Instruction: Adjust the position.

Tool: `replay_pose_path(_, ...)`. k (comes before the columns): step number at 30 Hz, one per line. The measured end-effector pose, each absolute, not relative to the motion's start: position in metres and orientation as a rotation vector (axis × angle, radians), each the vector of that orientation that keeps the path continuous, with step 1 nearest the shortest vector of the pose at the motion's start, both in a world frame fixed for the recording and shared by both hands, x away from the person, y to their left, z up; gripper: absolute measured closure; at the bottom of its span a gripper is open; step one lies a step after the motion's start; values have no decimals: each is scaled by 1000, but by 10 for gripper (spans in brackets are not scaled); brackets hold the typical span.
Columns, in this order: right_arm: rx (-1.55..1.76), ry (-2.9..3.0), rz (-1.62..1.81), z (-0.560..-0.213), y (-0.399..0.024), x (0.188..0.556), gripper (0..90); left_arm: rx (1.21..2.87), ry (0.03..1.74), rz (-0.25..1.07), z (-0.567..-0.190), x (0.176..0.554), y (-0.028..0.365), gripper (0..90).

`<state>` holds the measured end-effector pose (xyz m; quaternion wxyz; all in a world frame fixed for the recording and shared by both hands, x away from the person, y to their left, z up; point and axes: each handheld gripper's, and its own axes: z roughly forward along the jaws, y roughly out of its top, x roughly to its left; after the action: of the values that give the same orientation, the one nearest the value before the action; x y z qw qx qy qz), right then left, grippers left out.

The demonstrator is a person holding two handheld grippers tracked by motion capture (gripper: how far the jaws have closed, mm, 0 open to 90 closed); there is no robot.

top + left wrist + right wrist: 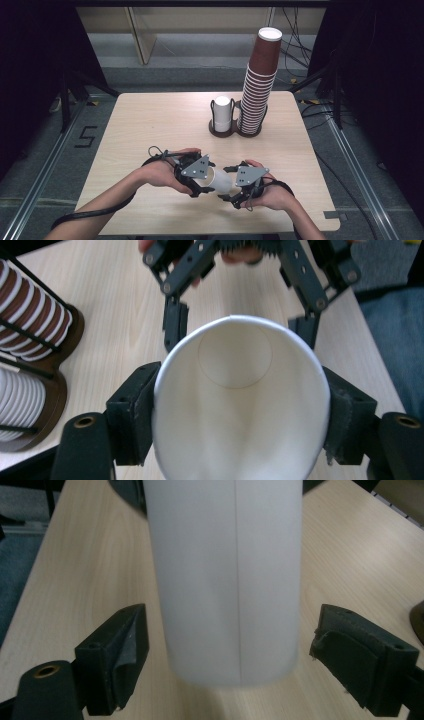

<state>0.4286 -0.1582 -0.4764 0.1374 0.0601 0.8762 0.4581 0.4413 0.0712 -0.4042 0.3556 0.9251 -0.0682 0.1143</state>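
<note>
A white paper cup (221, 181) lies on its side between my two grippers, low over the front of the table (150, 125). My left gripper (206, 184) is shut on the cup near its rim; in the left gripper view both pads press the cup (240, 405) and I look into its open mouth. My right gripper (231, 192) faces it from the right with its jaws on either side of the cup's base end. In the right gripper view the cup (230, 580) hangs between the open jaws with a gap on each side.
A dark two-slot holder (235, 132) stands at the back middle of the table. It carries a tall stack of brown cups (257, 85) and a short stack of white cups (222, 112). The table's front edge lies just under my hands.
</note>
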Motion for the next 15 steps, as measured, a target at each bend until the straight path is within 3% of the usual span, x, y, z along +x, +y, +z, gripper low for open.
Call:
replay_pose_path(8,185,2514,1263,-475,-163,427,166,2545,-195,305,-398,443,70,285)
replay_pose_path(15,229,2482,1295,-472,-149,422,242,2632,-217,326,-395,444,63,284)
